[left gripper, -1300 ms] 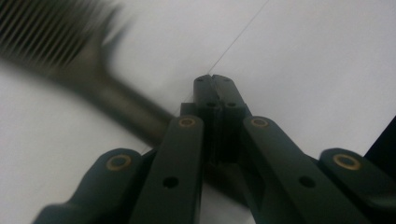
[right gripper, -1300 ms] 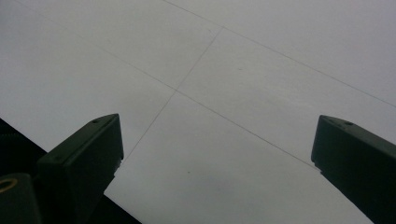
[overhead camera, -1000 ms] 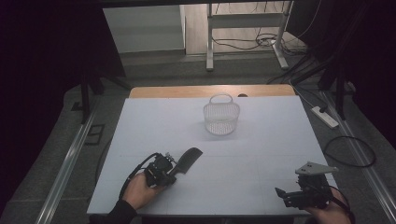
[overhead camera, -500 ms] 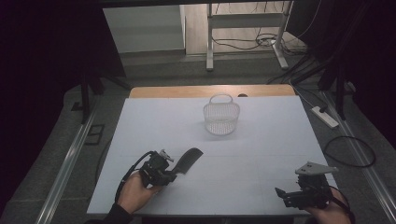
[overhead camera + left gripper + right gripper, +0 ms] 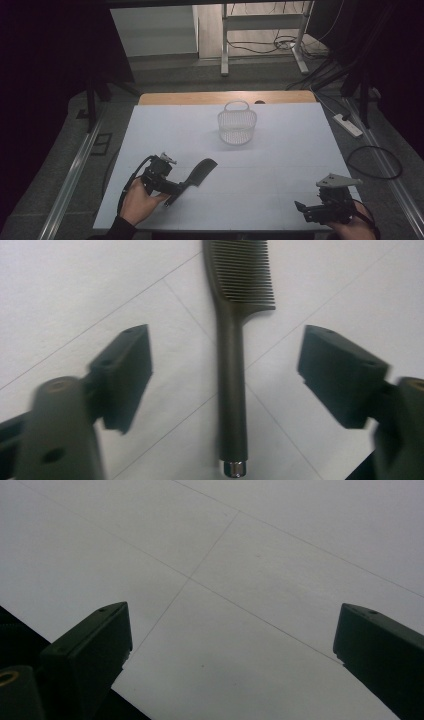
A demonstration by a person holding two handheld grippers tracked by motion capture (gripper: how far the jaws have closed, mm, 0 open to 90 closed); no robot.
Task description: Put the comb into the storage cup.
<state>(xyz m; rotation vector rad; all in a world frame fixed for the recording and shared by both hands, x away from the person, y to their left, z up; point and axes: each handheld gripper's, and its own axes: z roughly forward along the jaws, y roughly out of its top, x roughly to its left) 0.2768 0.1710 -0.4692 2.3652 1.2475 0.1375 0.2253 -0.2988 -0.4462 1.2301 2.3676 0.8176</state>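
white table [image 5: 280, 165] | left claw [image 5: 225, 370] just spread, comb [image 5: 232, 390] between, untouched | right claw [image 5: 230, 645] spread

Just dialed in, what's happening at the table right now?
A person holds a hand-held gripper in each hand at a white table. The left hand-held gripper sits over a dark comb lying flat on the table; its jaws have just been opening and now stand apart on either side of the handle without touching it. The right hand-held gripper rests near the table's near right corner, jaws open over bare surface. A white mesh basket stands farther back, apart from the comb.
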